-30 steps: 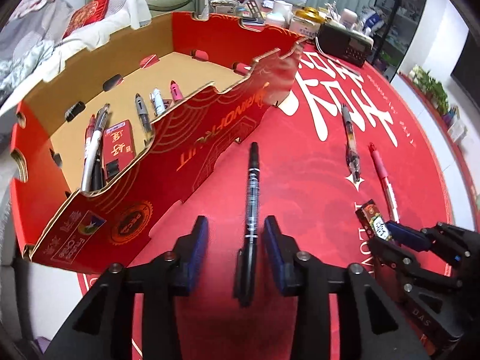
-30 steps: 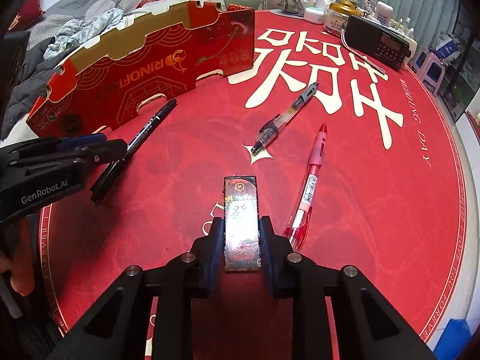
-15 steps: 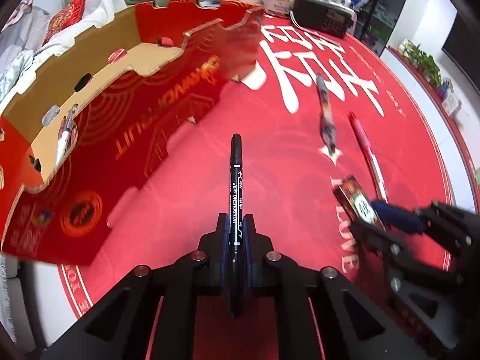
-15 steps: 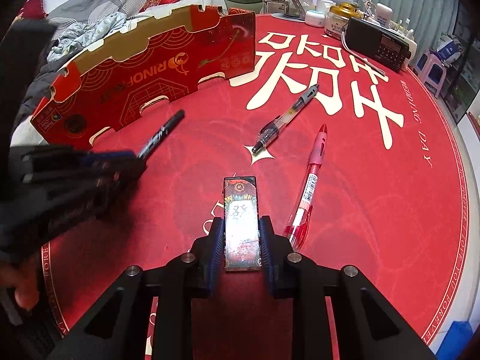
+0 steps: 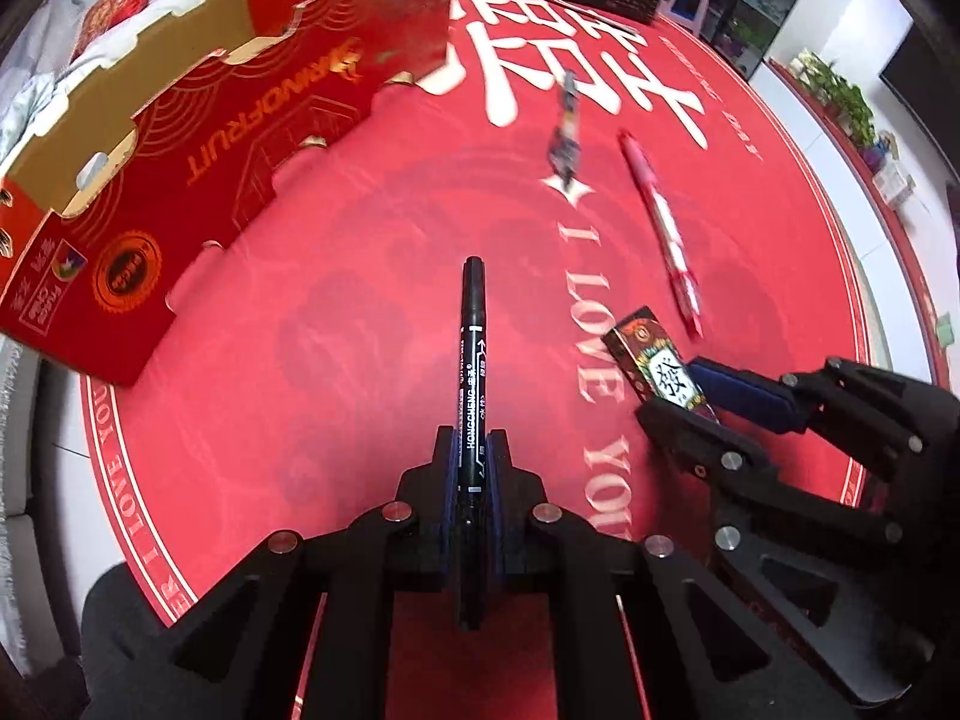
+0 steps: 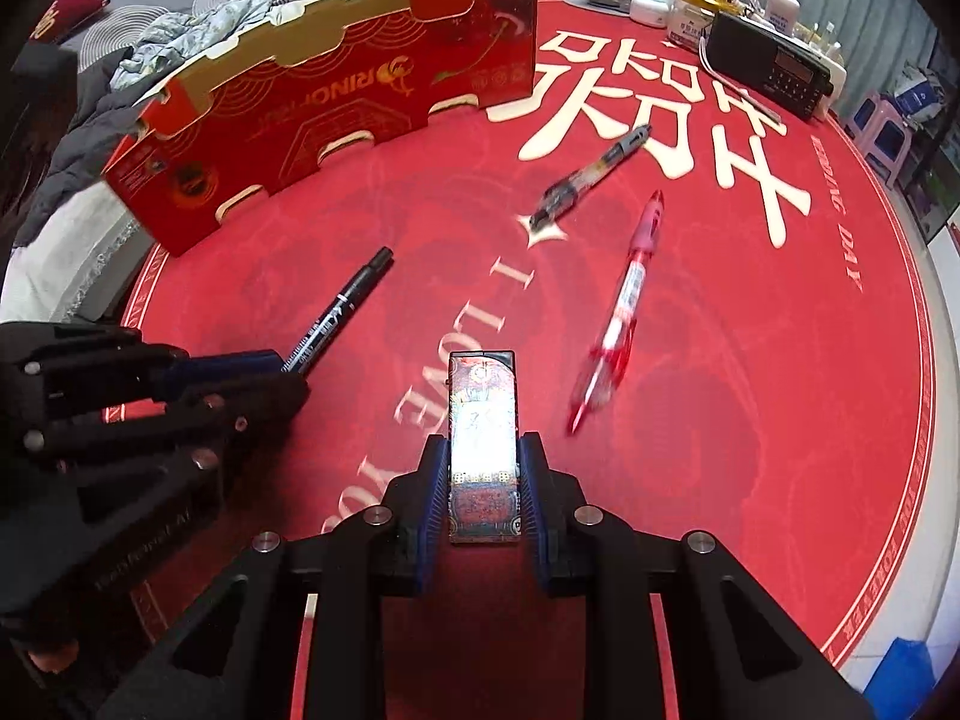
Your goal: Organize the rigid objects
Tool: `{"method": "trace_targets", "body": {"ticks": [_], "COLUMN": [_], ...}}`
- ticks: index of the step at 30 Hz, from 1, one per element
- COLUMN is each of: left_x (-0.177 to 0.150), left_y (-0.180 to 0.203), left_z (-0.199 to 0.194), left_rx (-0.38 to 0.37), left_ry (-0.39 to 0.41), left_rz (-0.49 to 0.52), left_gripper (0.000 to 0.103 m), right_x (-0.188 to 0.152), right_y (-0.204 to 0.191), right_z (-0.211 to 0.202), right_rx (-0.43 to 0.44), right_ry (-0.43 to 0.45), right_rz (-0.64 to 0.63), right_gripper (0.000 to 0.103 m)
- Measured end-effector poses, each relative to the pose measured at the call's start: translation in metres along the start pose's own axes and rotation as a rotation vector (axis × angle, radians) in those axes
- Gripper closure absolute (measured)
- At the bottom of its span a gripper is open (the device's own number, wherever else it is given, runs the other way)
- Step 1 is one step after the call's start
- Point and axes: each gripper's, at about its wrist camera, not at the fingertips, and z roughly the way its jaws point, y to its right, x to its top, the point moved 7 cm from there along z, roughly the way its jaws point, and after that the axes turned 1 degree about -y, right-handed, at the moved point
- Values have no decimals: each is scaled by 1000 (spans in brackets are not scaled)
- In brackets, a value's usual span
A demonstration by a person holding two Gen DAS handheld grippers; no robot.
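Note:
My left gripper (image 5: pixel 471 450) is shut on a black marker (image 5: pixel 473 360), which sticks forward over the red tablecloth (image 5: pixel 372 276). My right gripper (image 6: pixel 483 468) is shut on a small flat red patterned box (image 6: pixel 483 420), also seen as the box (image 5: pixel 657 360) at the right of the left wrist view. The marker (image 6: pixel 339 309) and left gripper (image 6: pixel 252 366) show at the left of the right wrist view. A clear black pen (image 6: pixel 591 180) and a red pen (image 6: pixel 624 300) lie on the cloth. The red cardboard tray (image 5: pixel 240 120) stands at the left; its contents are hidden.
A black radio (image 6: pixel 774 69), jars and small containers (image 6: pixel 690 12) crowd the far edge of the round table. Bedding and clothes (image 6: pixel 180 36) lie beyond the tray (image 6: pixel 336 96). The table's rim (image 6: pixel 936 360) curves along the right side.
The left gripper shut on the black marker and lifted it away from the tray. The right gripper kept its hold on the small box and shifted slightly.

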Motion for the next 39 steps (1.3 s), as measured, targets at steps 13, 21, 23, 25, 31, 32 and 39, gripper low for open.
{"method": "trace_targets", "body": {"ticks": [13,21,23,25,31,32,39], "left_x": [-20,-20,-20,-21,-22,-22,-21], "left_y": [11,11,12,11,10,10,8], "left_z": [-6,-7,-7,-8,-9,-9,-10], "left_rx": [27,31,32,32,23,27,8], "left_ry": [23,34,39,44,55,57,66], "left_rz": [0,3,2,0,-15,-14,-33], "left_gripper": [95,94,94,94,94,94,94], "right_x": [-21,-22,-22,-23,-22,-22,-23], "right_y": [-3,-3,-3,-3,-4,-4,-4], "right_z": [-7,-7,-8,-8,-8,-8,-8], "right_rx": [-55,-59,-59,-60,-67,-69,-70], "right_ry": [-24,-23,-21,-19,-19,-20,-20], "right_rz": [-21,-26,-27,-26,-28,-28,-23], "right_gripper": [78,78,78,78,78,78,78]}}
